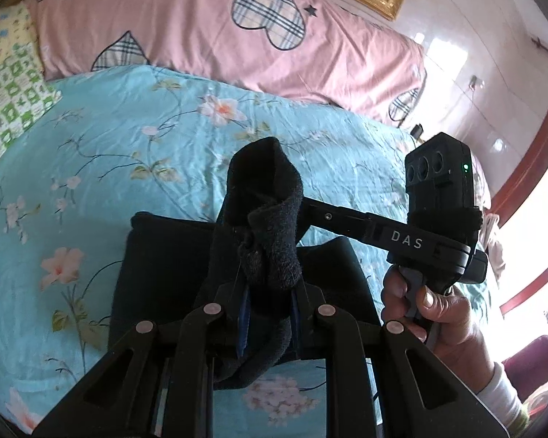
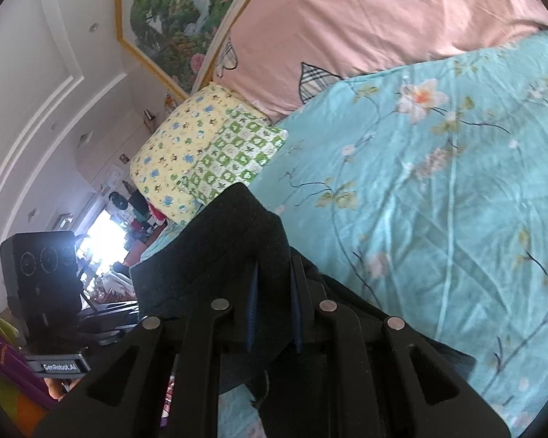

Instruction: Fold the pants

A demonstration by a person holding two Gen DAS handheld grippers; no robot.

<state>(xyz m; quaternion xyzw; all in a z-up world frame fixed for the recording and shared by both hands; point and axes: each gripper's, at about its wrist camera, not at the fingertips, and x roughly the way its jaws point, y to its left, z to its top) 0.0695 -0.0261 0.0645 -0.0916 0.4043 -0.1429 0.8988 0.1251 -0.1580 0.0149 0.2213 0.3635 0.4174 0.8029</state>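
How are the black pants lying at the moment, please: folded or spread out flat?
Partly folded: the black pants lie as a compact stack on the blue floral sheet, with one bunched end lifted by both tools.

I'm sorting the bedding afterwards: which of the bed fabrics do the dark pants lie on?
The blue floral sheet lies under the pants; the pink heart quilt and green-yellow pillow sit farther back.

Both wrist views look down close — sharing the bedsheet (floral).
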